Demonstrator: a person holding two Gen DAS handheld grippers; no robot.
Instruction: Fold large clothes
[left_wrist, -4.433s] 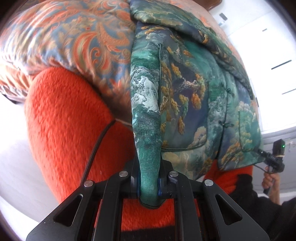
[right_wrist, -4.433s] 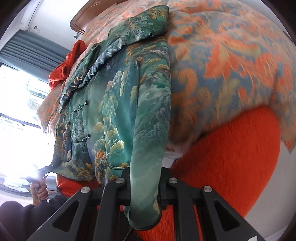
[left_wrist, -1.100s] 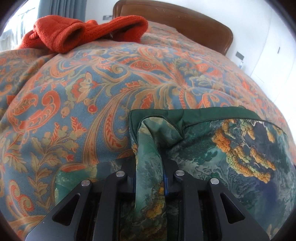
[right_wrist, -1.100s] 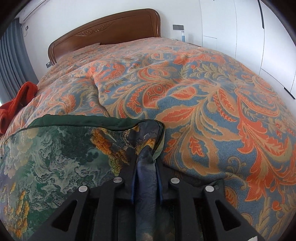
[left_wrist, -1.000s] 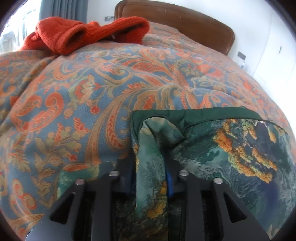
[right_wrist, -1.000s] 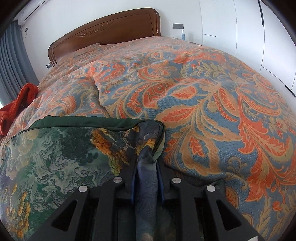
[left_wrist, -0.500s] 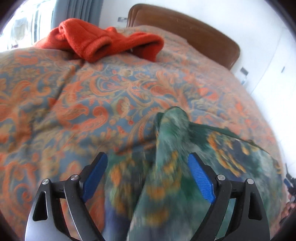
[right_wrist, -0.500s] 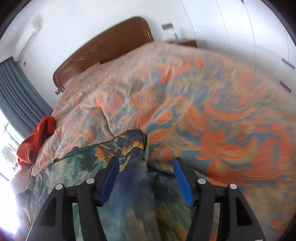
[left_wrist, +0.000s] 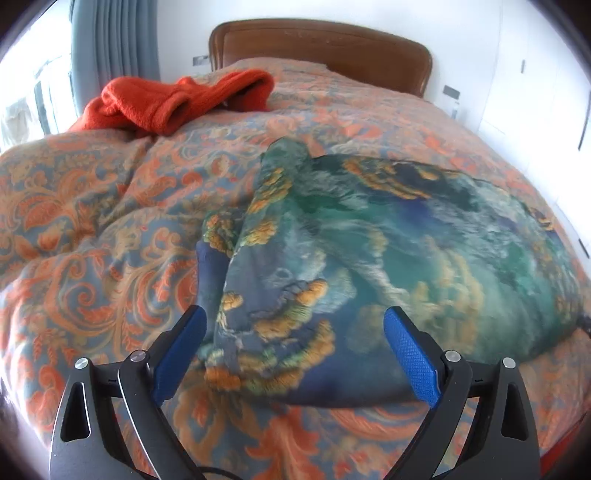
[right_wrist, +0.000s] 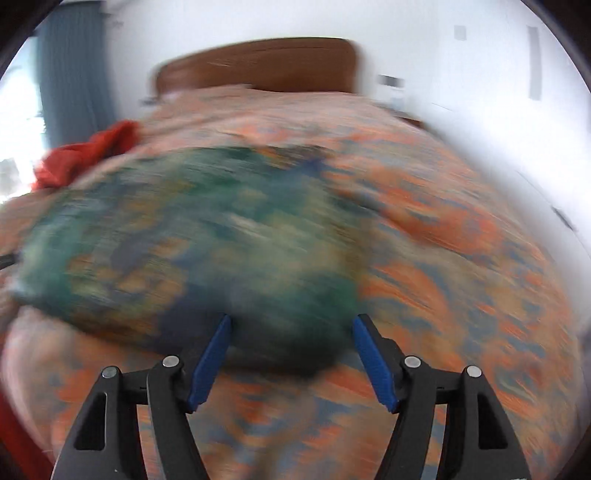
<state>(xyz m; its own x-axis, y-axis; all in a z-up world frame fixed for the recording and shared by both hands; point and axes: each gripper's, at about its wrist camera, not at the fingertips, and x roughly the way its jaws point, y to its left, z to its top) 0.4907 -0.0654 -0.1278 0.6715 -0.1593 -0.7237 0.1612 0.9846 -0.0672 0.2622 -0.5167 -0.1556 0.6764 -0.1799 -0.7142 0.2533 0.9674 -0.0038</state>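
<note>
Both tools released: left tool (left_wrist: 293, 354) and right tool (right_wrist: 291, 360) gape near the folded green jacket (left_wrist: 388, 258), lying left-to-right across the bed (left_wrist: 92, 221).

Orange garment (left_wrist: 177, 99) well beyond jacket (left_wrist: 369, 266)

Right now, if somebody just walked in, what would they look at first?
Probably the shiny green jacket with golden trees and clouds, lying folded in the middle of the orange and blue patterned bedspread. Next, the bright orange fleece bunched up near the wooden headboard, on the window side. Up close, the left gripper and the right gripper both stand open just in front of the jacket, holding nothing.
</note>
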